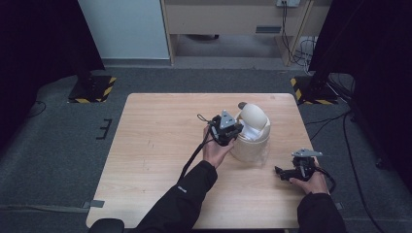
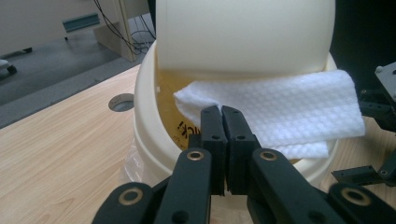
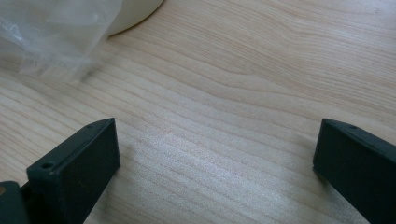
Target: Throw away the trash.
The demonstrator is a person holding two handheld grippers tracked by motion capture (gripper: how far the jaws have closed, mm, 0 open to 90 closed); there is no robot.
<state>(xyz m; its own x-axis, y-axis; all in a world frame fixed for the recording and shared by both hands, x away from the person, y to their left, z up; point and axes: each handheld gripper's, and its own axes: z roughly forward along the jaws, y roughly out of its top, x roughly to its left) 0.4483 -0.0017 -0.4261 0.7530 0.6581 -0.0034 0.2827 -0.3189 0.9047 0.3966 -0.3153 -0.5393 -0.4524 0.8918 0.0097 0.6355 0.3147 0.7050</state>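
A cream bin [image 1: 250, 145] with a tilted swing lid [image 1: 253, 116] stands right of the table's middle. A white paper towel [image 2: 285, 109] lies across its opening under the lid [image 2: 243, 32], partly hanging over the rim [image 2: 144, 121]. My left gripper [image 1: 232, 132] is at the bin's left side; in the left gripper view its jaws [image 2: 222, 112] are shut flat together, tips at the towel's near edge, nothing visibly pinched. My right gripper [image 1: 281, 171] rests low on the table at the front right, open, with bare wood between its jaws [image 3: 215, 149].
Clear plastic film [image 3: 56, 32] spreads from under the bin's base [image 3: 135, 11] toward the right gripper. A round cable hole [image 2: 122, 101] sits in the wooden table [image 1: 155, 145] behind the bin. Dark stands and cables line the floor beyond the far edge.
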